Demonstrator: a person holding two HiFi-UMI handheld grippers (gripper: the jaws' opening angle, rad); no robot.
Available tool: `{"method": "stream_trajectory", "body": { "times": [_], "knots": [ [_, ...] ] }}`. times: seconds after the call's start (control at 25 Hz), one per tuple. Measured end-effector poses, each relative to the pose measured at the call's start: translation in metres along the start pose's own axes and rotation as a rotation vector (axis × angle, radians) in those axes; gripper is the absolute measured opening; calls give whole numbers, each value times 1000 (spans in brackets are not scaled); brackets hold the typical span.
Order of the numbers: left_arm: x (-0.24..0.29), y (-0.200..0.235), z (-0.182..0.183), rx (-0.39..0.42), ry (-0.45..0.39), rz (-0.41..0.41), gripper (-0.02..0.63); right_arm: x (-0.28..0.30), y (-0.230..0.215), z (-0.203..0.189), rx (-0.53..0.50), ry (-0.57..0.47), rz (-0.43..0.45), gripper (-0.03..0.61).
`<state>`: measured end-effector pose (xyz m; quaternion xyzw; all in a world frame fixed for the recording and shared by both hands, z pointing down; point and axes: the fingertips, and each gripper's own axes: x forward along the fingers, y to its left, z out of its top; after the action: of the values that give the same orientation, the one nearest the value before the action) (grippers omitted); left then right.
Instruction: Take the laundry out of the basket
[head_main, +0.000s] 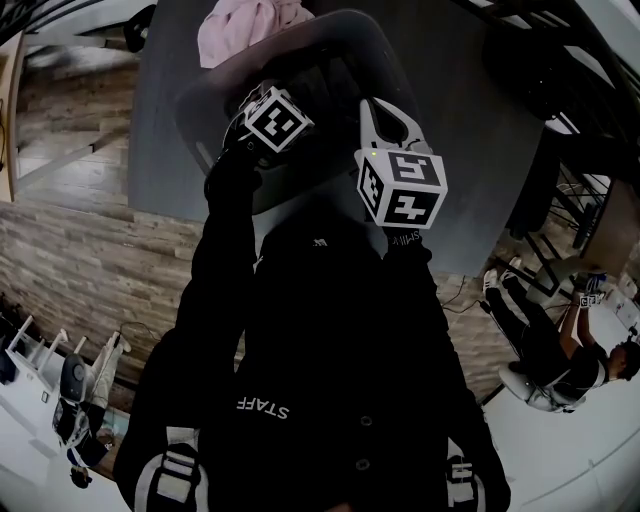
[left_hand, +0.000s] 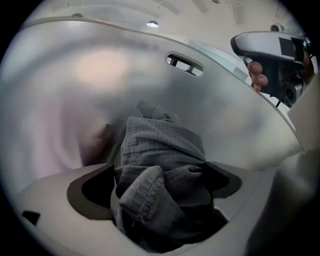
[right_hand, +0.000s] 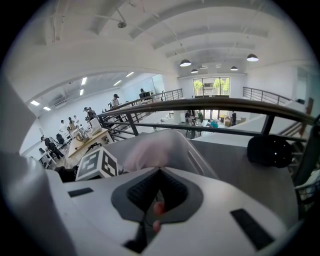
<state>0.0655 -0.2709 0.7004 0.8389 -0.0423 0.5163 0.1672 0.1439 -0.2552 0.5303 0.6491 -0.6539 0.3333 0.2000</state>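
The grey garment, a bunched, denim-like piece, lies inside the basket, heaped against its pale inner wall below the handle slot. It sits right between the fingers of the left gripper, which stand wide apart. The cloth fills the gap but neither pad looks to be pressing on it, so I judge it unclamped. Its long axis runs straight away from that gripper, from the fingers up toward the wall.

The left gripper is plainly the nearer one. For a lift, it would need to close on the fold already in its gap. The right gripper is held higher, at the basket's near rim and pointing out over it, its fingers closed together. A small reddish speck shows at their seam; I cannot tell what it is.

A pink garment lies at the far end of the basket. The basket stands on a dark grey bench over a wood-plank floor. Beyond a black railing, a tall white hall opens with other people at work.
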Motion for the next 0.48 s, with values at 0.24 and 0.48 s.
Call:
{"method": "stream_trajectory", "body": {
  "times": [0.24,0.48],
  "knots": [
    [18,-18,-11,-25,57,-99,541,2,-1,0,-11,9,-13,14],
    [49,-32,-16,-41,96,-173,581,1,-3,-2,-9,7,-9,14]
  ]
}}
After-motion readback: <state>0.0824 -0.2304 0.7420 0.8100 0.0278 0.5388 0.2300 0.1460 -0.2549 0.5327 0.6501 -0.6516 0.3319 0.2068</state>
